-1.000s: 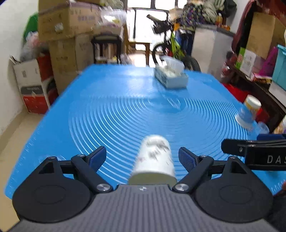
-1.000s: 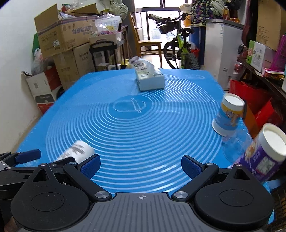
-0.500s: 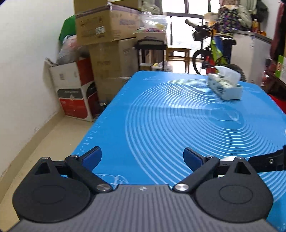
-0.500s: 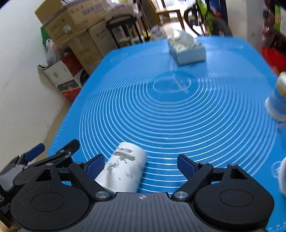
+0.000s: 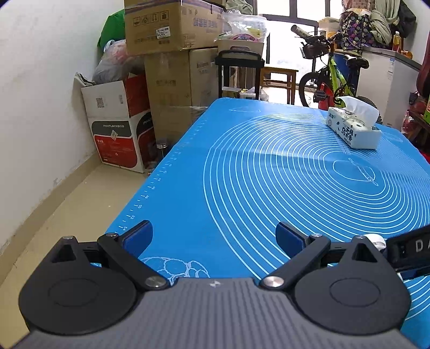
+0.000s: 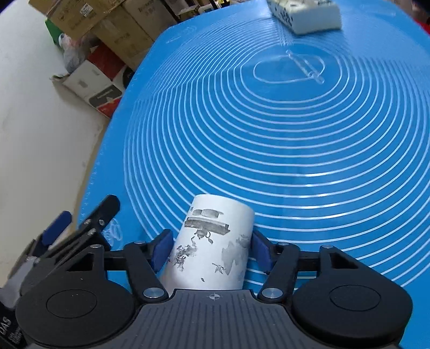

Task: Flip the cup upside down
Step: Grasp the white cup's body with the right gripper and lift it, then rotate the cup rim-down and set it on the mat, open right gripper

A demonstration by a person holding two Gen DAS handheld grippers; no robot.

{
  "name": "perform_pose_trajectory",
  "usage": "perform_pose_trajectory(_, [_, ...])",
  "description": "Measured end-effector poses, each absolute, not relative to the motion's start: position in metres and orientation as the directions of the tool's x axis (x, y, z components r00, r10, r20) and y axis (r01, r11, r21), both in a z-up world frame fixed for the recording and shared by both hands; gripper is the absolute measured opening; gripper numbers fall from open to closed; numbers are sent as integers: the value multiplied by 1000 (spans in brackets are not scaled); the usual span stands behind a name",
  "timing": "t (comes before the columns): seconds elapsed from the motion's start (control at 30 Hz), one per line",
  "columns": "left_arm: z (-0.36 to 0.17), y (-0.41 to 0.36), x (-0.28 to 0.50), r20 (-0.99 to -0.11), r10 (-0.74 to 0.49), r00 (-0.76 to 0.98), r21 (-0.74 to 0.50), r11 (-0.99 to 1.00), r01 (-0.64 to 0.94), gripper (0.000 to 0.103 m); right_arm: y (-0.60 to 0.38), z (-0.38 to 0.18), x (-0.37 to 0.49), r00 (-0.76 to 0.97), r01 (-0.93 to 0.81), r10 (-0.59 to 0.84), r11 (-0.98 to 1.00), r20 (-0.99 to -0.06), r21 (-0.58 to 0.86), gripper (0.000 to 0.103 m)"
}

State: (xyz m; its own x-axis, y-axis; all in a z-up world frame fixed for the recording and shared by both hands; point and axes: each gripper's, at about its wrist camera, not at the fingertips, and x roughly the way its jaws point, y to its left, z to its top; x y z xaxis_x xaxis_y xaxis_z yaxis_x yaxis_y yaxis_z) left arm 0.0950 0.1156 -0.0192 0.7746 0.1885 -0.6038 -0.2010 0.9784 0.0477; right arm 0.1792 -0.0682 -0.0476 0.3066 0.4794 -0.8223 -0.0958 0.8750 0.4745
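Note:
A white paper cup (image 6: 212, 241) with grey ink drawings lies on its side on the blue mat (image 6: 268, 134), its closed base pointing away from me. My right gripper (image 6: 211, 251) has its blue pads against both sides of the cup, shut on it. In the left wrist view only a white sliver of the cup (image 5: 373, 239) shows behind the right gripper's black finger. My left gripper (image 5: 213, 237) is open and empty, near the mat's front left edge, left of the cup.
A tissue box (image 5: 353, 128) stands at the far right of the mat, also in the right wrist view (image 6: 306, 10). Cardboard boxes (image 5: 172, 48) and a bicycle (image 5: 333, 77) stand beyond the table. The table's left edge drops to the floor (image 5: 67, 204).
My right gripper moved left and down onto the lying cup and closed on it. My left gripper let go of the cup and drew back to the left.

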Motion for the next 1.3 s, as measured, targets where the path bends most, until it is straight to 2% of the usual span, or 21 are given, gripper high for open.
perform_pose_trajectory(0.13, [-19, 115, 94, -604, 169, 779, 31, 981, -189, 97, -74, -41, 173, 376, -138, 474, 878, -796, 458, 61])
perform_pose_trajectory(0.33, [-17, 110, 91, -594, 145, 792, 10, 985, -172, 97, -103, -21, 158, 595, -170, 377, 922, -710, 347, 60])
perform_pose_trajectory(0.5, [-18, 102, 89, -584, 129, 801, 12, 988, -151, 97, -116, -25, 139, 805, -153, 186, 983, -563, 105, 60])
perform_pose_trajectory(0.6, [-20, 97, 89, -583, 127, 802, 19, 990, -143, 97, -117, -37, 131, 865, -136, 113, 991, -490, -12, 61])
perform_pose_trajectory(0.8, [-22, 92, 88, -583, 122, 803, 24, 991, -133, 97, -118, -56, 112, 906, -134, 77, 985, -416, -109, 61])
perform_pose_trajectory(1.03, [-23, 84, 84, -588, 101, 803, 22, 994, -109, 97, -114, -58, 85, 907, -170, 95, 974, -409, -152, 63])
perform_pose_trajectory(1.3, [-23, 68, 74, -597, 78, 798, 31, 997, -74, 97, -126, -56, 74, 881, -156, 102, 984, -462, -80, 63])
